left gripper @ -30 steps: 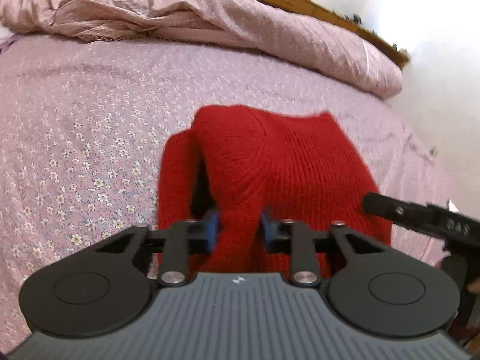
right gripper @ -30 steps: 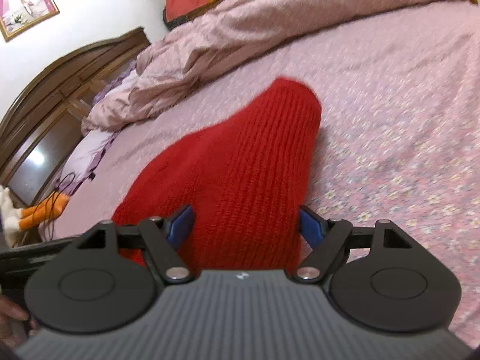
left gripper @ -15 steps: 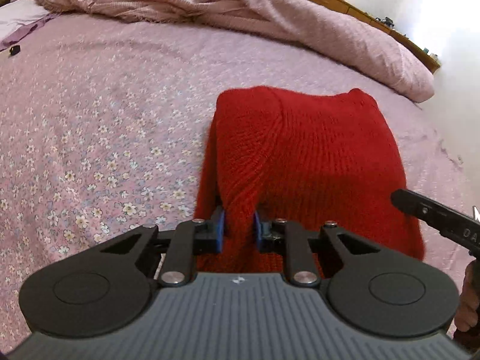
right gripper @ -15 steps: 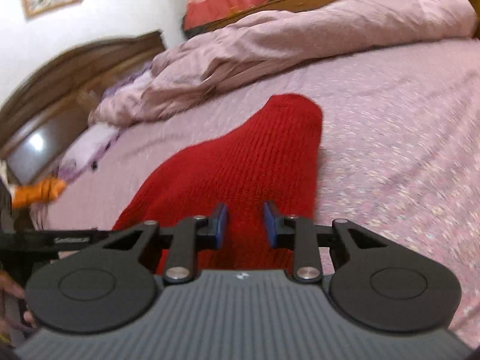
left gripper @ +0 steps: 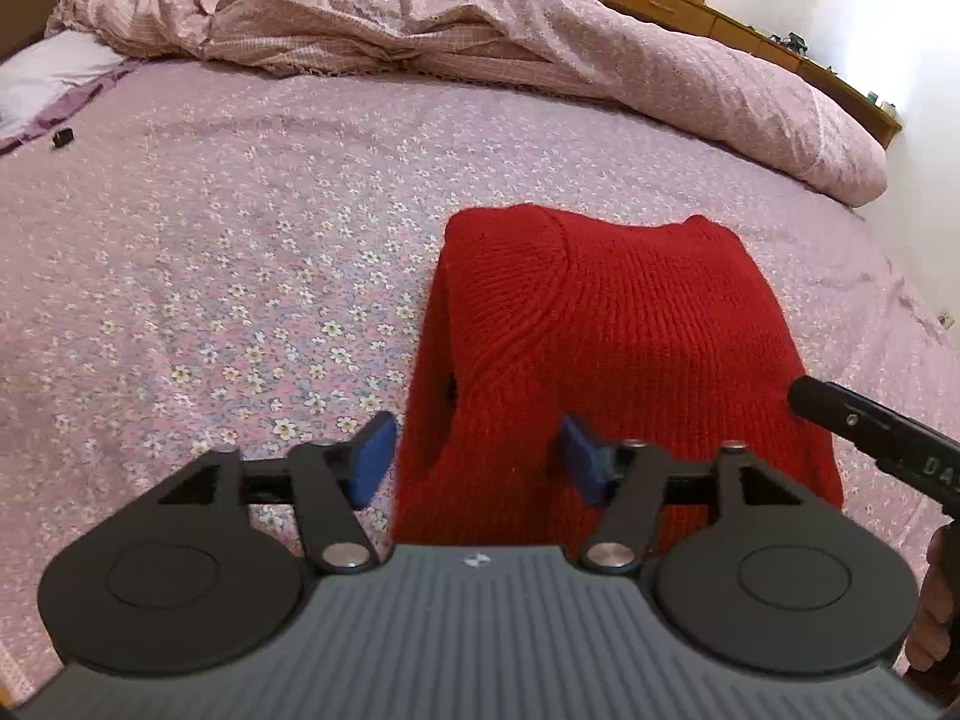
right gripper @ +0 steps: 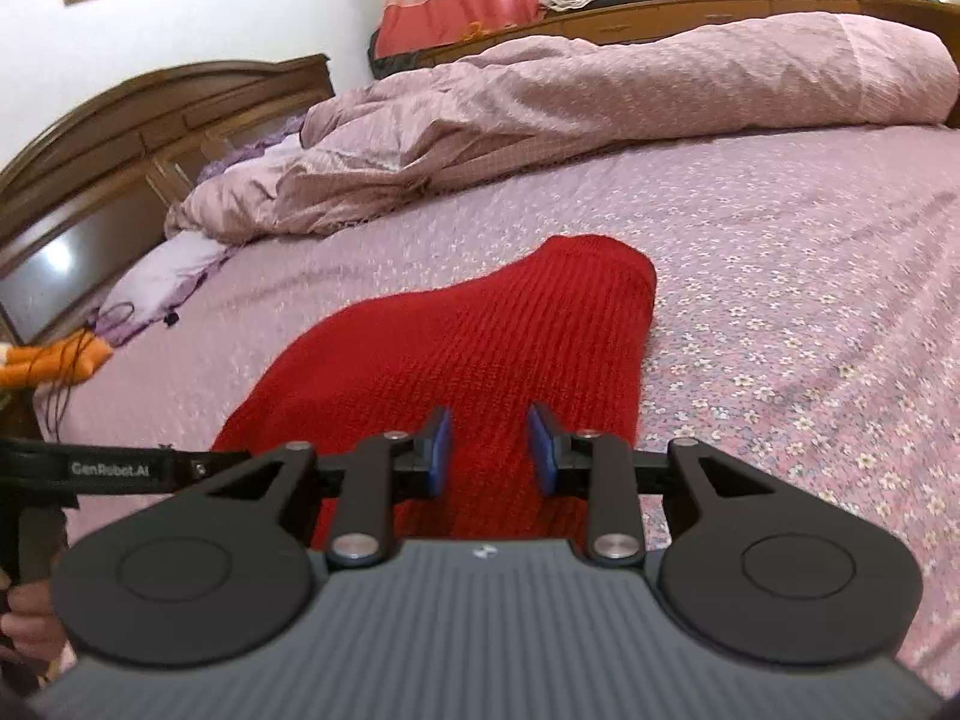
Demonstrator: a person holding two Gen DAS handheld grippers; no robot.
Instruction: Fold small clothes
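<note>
A red knitted garment (left gripper: 606, 336) lies folded on the floral pink bedsheet (left gripper: 210, 252). My left gripper (left gripper: 474, 456) is open, its blue pads either side of the garment's near left edge, which shows a fold opening. In the right wrist view the same garment (right gripper: 480, 348) stretches away from my right gripper (right gripper: 487, 450), which is partly open over the garment's near right edge with nothing pinched. The right gripper's body also shows in the left wrist view (left gripper: 876, 426).
A rumpled pink quilt (left gripper: 480, 30) lies across the far side of the bed. A wooden headboard (right gripper: 120, 120) and a purple pillow (right gripper: 162, 276) are at the left. An orange toy (right gripper: 54, 360) lies by the bed edge. A small black object (left gripper: 62, 137) sits on the sheet.
Both grippers were shut on the garment's near edge half a second ago and have opened, letting it go. The left jaws opened wide, the right less so. The garment now rests flat.
</note>
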